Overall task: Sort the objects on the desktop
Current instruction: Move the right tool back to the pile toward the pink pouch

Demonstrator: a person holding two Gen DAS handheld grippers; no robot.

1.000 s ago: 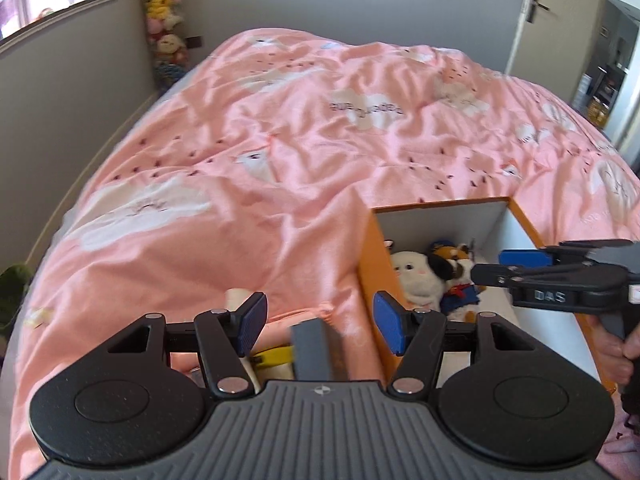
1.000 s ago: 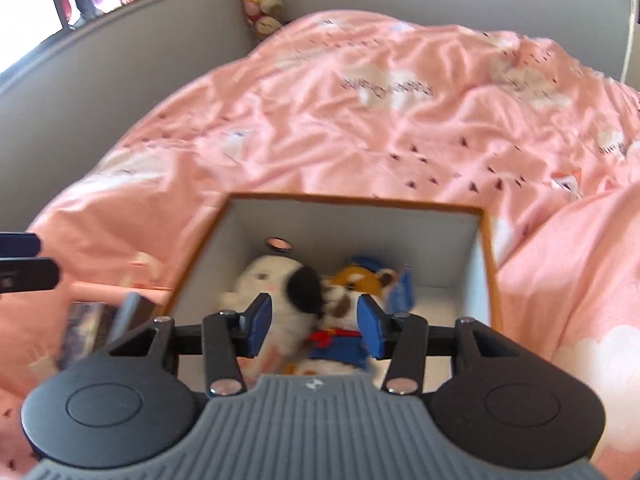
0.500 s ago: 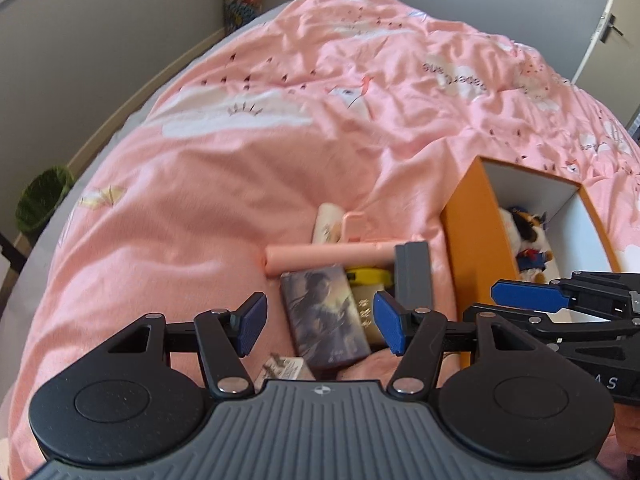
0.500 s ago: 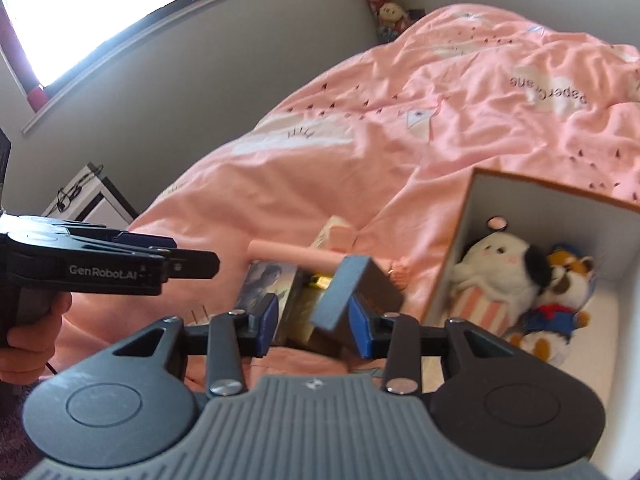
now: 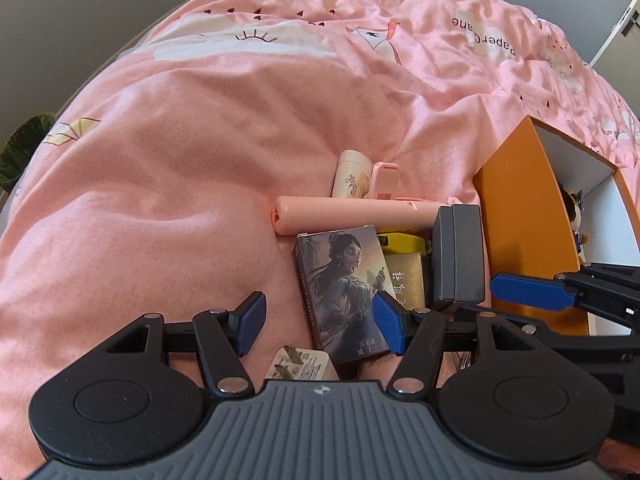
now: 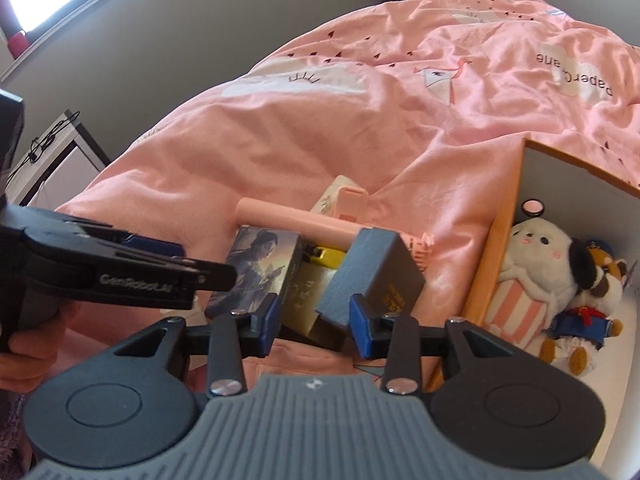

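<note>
Two hand-held grippers hung over a heap of small things on the bed [image 5: 200, 168], which wore a wrinkled pink cover. Next in size, the orange box [image 6: 486, 264] sat just right of the heap, white inside, with a white plush toy [image 6: 528, 276] and a smaller orange-and-blue plush toy [image 6: 592, 308] lying in it.

Down to the heap: a long pink stick [image 5: 352, 212] lay across its far side, a cream tube [image 5: 350, 176] touching it from beyond. A picture box [image 5: 344, 288] showing a painted figure lay flat nearest the left hand-held gripper [image 5: 320, 322], whose jaws stood wide apart above it, nothing pinched. A gray case [image 6: 372, 276] leaned tilted against the gold box [image 6: 308, 300], near the orange box's wall. The right hand-held gripper [image 6: 314, 320] had its jaws apart, framing the gray case's near corner; whether the pads touched it, I couldn't tell. A yellow thing [image 5: 402, 242] peeked out between the stick and the gold box. Smallest, a white plug [image 5: 300, 364] lay at the near edge.
</note>
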